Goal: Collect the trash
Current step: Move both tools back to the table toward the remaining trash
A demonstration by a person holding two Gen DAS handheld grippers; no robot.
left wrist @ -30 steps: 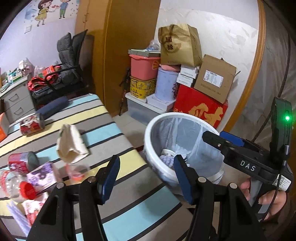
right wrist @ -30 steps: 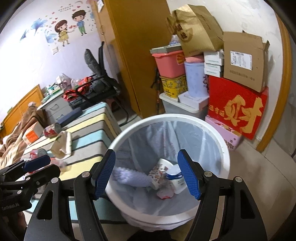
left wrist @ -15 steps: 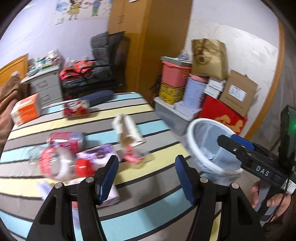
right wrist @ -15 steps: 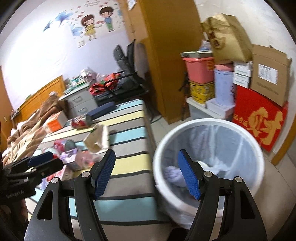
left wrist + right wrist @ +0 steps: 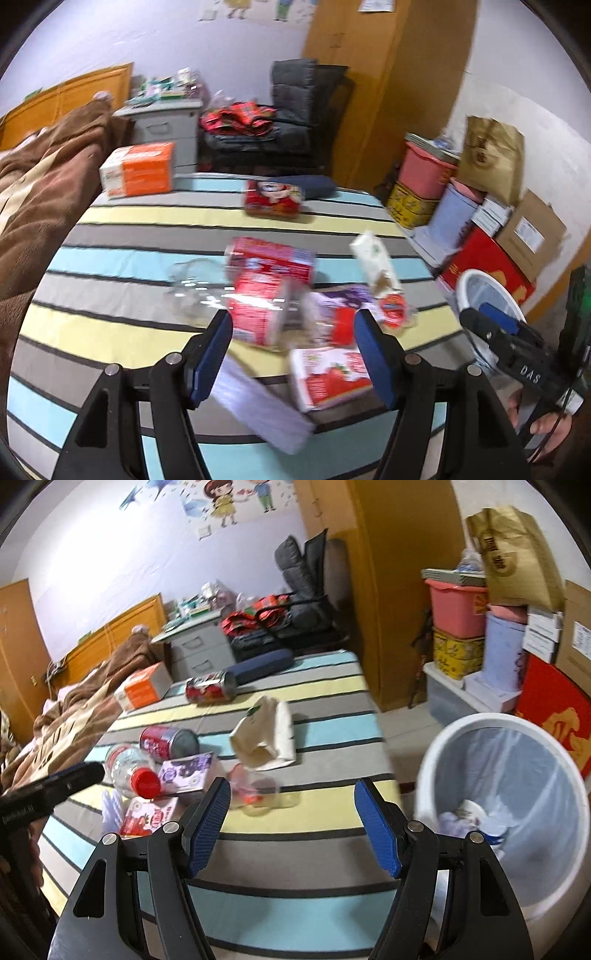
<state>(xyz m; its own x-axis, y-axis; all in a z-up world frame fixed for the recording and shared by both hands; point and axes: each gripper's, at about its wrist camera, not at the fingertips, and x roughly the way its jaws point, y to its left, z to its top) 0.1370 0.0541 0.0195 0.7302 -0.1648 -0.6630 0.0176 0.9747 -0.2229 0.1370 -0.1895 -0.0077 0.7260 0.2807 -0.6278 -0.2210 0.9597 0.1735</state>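
bed: striped cover (image 5: 325,694), grey/yellow/blue bands; brown blanket (image 5: 44,192) piled over its far-left end
bin: white trash bin (image 5: 443,746) with clear liner, on the floor just off the bed's right edge; some trash already at the bottom
orange box: orange-and-white carton (image 5: 138,170) at the bed's far-left corner, beside the blanket
paper bag: cream bag (image 5: 266,734) lying open near the right edge, mid-bed
bottle: clear plastic bottle with red cap (image 5: 133,771), on its side in the near-left cluster
cans: one red can (image 5: 210,690) toward the far edge next to a dark blue roll (image 5: 262,666); second red can (image 5: 168,742) touching the bottle
cartons: purple carton (image 5: 186,775) just beside the bottle cap; strawberry carton (image 5: 328,376) nearest the near edge
small clear wrapper: red-print item (image 5: 255,794) between paper bag and near edge, blurred
left gripper (image 5: 293,354): jaws spread and have just been opening; nothing pinched, hovers over the bottle/carton cluster
right gripper (image 5: 291,827): jaws spread wide, empty, over the bed's right edge between wrapper and bin
hand: fingers on the right gripper's handle (image 5: 550,428), bottom-right of left view
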